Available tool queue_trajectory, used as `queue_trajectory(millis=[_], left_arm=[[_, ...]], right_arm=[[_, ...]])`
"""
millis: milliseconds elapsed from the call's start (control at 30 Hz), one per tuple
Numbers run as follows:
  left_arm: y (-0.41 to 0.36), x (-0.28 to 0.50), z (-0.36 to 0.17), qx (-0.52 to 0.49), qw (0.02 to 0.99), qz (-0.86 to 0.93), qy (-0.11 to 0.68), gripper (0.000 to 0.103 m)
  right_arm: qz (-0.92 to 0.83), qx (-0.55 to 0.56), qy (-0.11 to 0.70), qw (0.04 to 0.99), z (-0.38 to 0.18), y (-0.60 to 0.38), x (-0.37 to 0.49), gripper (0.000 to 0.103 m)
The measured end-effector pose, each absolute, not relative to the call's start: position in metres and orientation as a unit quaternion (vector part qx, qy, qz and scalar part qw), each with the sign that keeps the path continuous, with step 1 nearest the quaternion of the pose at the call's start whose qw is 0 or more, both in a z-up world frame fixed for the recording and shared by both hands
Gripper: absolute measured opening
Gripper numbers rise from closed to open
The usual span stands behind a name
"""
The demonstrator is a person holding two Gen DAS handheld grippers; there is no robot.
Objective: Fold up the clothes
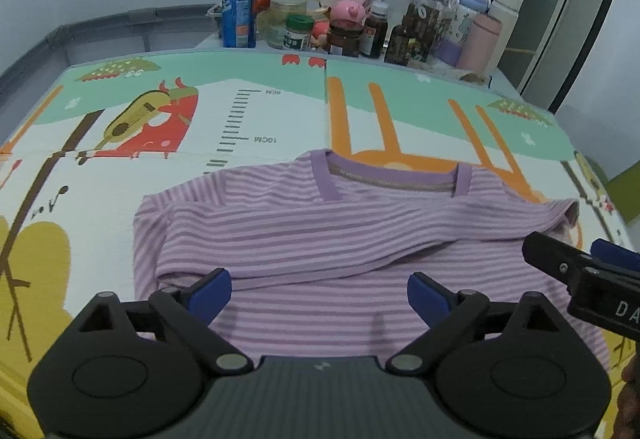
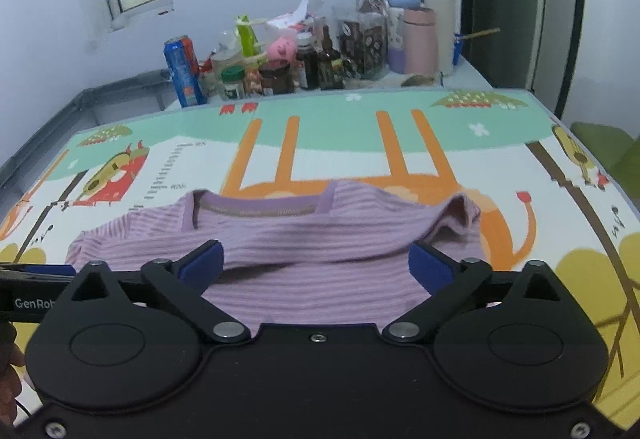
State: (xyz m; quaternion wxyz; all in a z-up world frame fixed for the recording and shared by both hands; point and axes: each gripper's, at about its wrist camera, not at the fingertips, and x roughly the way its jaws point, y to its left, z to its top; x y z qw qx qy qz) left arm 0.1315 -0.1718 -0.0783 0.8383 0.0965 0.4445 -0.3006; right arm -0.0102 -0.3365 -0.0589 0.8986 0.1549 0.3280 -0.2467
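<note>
Purple striped shirt (image 1: 360, 239) lies spread on the play mat (image 1: 260, 111) covering the tabletop, near its front edge, collar (image 1: 394, 177) toward the far clutter of jars and bottles (image 1: 344, 27); sleeves look already folded across the body. Left gripper (image 1: 319, 293) hovers over the hem area, fingers spread, holding nothing. Right gripper (image 2: 316, 265) likewise spread and empty above the shirt's near part. Next step is likely the bottom-to-collar fold: each gripper should pinch a hem corner through all layers, lift evenly, carry forward together, and land the hem square on the collar so the sleeves don't slide out.
</note>
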Motion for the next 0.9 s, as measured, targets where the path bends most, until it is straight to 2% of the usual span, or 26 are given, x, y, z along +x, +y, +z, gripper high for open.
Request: queue_trajectory(millis=[200,600,900], left_arm=[[-0.166,0.127,-0.082,0.105,0.843,-0.277,0.449,0.101],[-0.163,0.120,-0.104,0.098,0.836,-0.267,0.469,0.102],[-0.182,0.131,-0.124,0.105,0.824,-0.260,0.492,0.102]], right_arm=[[-0.257,0.161,0.350,0.887,-0.065,-0.330,-0.017,0.102],[-0.263,0.187,0.384,0.865,-0.091,-0.332,-0.023,0.102],[-0.266,0.145,0.399,0.865,-0.108,-0.344,-0.001,0.102]])
